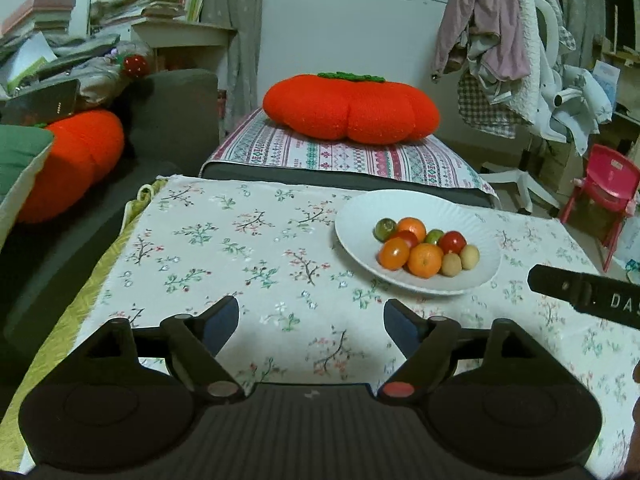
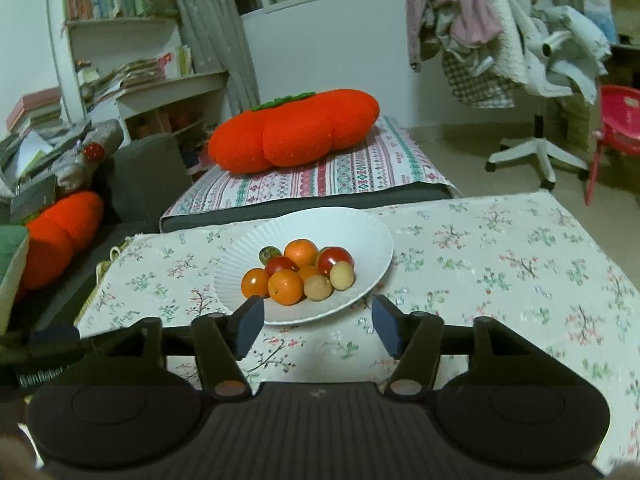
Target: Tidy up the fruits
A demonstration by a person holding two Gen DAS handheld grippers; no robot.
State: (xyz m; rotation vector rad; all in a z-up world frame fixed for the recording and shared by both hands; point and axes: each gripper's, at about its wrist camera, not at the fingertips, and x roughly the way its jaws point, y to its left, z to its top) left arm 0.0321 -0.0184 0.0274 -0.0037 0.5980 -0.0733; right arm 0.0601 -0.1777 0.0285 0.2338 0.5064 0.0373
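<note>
A white ribbed plate (image 1: 360, 220) (image 2: 360, 236) sits on the floral tablecloth (image 1: 240, 248) (image 2: 500, 264). It holds several small fruits in a heap: oranges (image 1: 425, 260) (image 2: 285, 287), red tomatoes (image 1: 452, 242) (image 2: 335, 260), tan round fruits (image 1: 451, 265) (image 2: 318, 287) and a green one (image 1: 385, 229) (image 2: 269, 255). My left gripper (image 1: 311, 320) is open and empty, near the cloth's front, left of the plate. My right gripper (image 2: 316, 322) is open and empty, just in front of the plate's near rim. Its black body (image 1: 588, 294) shows at the left wrist view's right edge.
Beyond the table is a bench with a striped cover (image 1: 344, 156) (image 2: 340, 172) and an orange pumpkin cushion (image 1: 352, 108) (image 2: 292, 128). A grey sofa with another orange cushion (image 1: 68, 164) (image 2: 56, 232) is at left. A white chair with clothes (image 1: 520, 60) (image 2: 500, 40) and a pink chair (image 1: 604, 188) are at right.
</note>
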